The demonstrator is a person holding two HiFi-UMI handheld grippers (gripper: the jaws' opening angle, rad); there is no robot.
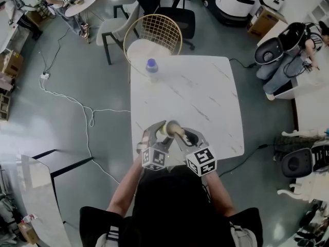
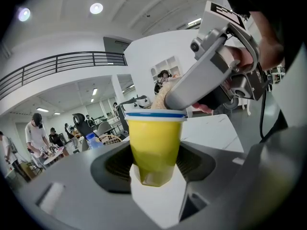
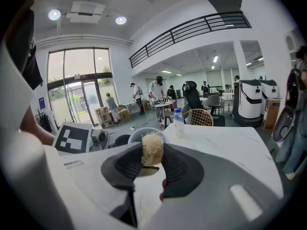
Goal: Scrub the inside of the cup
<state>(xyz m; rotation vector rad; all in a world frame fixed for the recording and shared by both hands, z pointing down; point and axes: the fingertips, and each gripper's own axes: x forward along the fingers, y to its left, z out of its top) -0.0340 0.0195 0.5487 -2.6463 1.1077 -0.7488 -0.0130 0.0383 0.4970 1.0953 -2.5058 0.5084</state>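
A yellow cup (image 2: 154, 147) with a blue and white rim stands upright between the jaws of my left gripper (image 2: 154, 163), which is shut on its lower half. My right gripper (image 3: 151, 166) is shut on a beige fibrous scrubber (image 3: 152, 149). In the left gripper view the right gripper (image 2: 211, 83) leans in from the upper right, and the scrubber (image 2: 159, 99) shows just above the cup's rim. In the head view both grippers meet over the table's near edge, left gripper (image 1: 156, 131) and right gripper (image 1: 183, 136), with the scrubber (image 1: 172, 127) at the cup's mouth (image 1: 164, 130). The cup's inside is hidden.
A white marble table (image 1: 205, 102) carries a clear bottle with a blue cap (image 1: 151, 66) near its far left corner. A wire-backed chair (image 1: 153, 35) stands behind the table. Cables trail on the floor at the left. People and other tables are farther off.
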